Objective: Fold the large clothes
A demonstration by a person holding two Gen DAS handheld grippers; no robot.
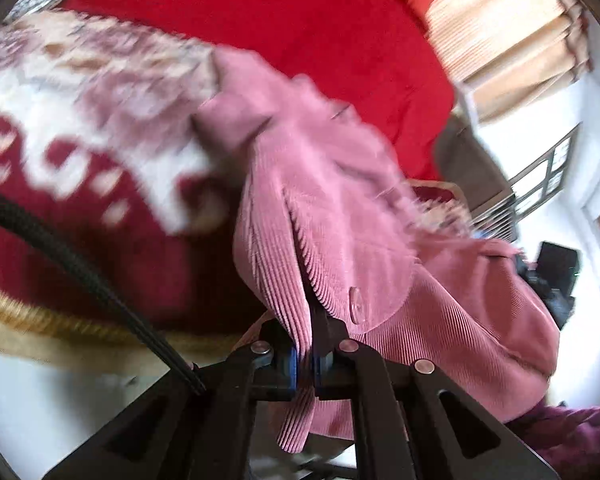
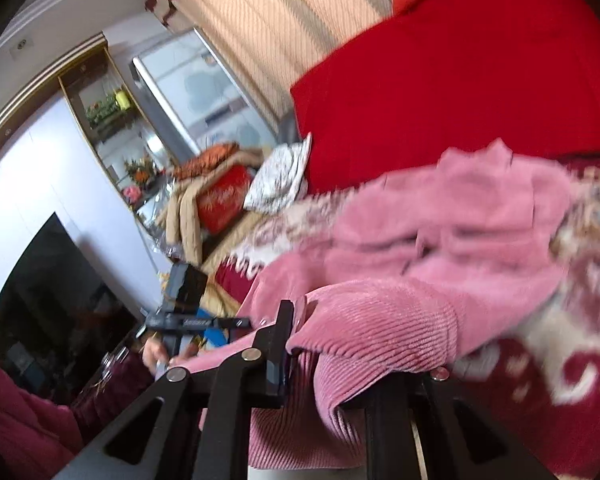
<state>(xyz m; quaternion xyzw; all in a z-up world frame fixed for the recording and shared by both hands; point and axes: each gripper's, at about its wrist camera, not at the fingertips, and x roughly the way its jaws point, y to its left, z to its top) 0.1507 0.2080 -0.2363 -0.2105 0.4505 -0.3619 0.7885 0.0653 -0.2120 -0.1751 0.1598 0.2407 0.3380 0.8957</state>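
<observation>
Pink corduroy garment (image 1: 340, 240) pinched between both grippers' closed fingers (image 1: 320, 320), above patterned blanket (image 1: 80, 140).

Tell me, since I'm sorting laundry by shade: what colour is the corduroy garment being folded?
Dusty pink, ribbed corduroy garment; clearest in the left wrist view.

- No word, brand or number can be read in either view.
- The red box (image 2: 220, 200) beside the white patterned pillow (image 2: 280, 180) bears pale marks, too blurred to read.
- The black bar (image 2: 196, 322) below that box carries small pale print, not legible.
</observation>
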